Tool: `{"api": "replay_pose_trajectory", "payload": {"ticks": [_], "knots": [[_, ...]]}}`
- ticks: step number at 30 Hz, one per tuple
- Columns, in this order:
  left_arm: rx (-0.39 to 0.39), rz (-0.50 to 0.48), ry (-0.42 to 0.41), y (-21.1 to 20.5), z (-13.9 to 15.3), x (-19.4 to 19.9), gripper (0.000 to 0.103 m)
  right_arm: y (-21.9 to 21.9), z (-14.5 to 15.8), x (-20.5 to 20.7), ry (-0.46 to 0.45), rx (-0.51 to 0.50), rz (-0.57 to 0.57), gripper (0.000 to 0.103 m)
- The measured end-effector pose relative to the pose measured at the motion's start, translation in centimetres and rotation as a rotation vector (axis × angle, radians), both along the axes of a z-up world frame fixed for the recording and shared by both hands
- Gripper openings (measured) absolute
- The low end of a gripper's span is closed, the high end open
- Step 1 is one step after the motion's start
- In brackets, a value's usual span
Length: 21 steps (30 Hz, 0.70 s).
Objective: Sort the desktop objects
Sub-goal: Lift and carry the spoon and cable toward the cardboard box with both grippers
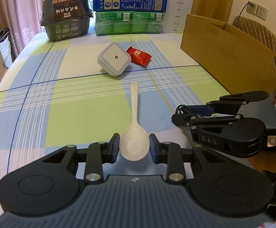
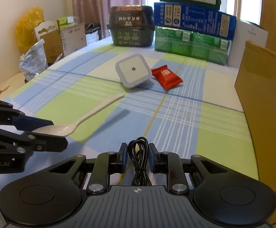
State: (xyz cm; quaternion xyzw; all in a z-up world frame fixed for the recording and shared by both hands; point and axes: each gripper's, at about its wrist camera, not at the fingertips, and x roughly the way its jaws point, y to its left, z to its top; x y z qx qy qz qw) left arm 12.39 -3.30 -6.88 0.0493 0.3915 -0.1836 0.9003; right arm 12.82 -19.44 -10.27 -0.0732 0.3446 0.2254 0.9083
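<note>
While the left hand-held gripper (image 1: 133, 146) clamps the bowl of the cream spoon (image 1: 134, 125), its handle points straight at the white square night light (image 1: 114, 59) farther up the checked table (image 1: 65, 102). Right of the spoon, the right hand-held gripper (image 2: 138, 156) pinches a coiled black cable (image 2: 139, 157). A red snack packet (image 1: 139, 56) lies touching the night light's right side, with the cardboard box (image 1: 223, 45) further right.

A woven checked cloth (image 1: 77, 102) covers the counter, matt and soft-looking. The spoon (image 1: 134, 144) is speckled cream plastic with a dull sheen. The night light (image 1: 113, 59) is smooth white plastic, the snack packet (image 1: 138, 56) glossy red foil, the box (image 1: 223, 45) plain matt cardboard, the cable (image 2: 138, 159) black rubbery plastic.
</note>
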Motion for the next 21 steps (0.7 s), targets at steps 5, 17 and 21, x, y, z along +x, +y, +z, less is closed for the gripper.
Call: {"api": "replay_pose_trajectory", "payload": {"ticks": [5,17,21], "knots": [[-0.006,0.003,-0.013,-0.1,0.4,0.0,0.027,-0.4,1.5,-0.1,-0.022,0.048,-0.024,0.019],[-0.048,0.007,-0.07,-0.7,2.8,-0.4,0.027,-1.4,4.0,-1.0,-0.076,0.095,-0.056,0.008],[-0.054,0.011,-0.074,-0.6,3.0,-0.7,0.027,-1.6,5.0,-1.5,-0.104,0.109,-0.059,0.007]]}}
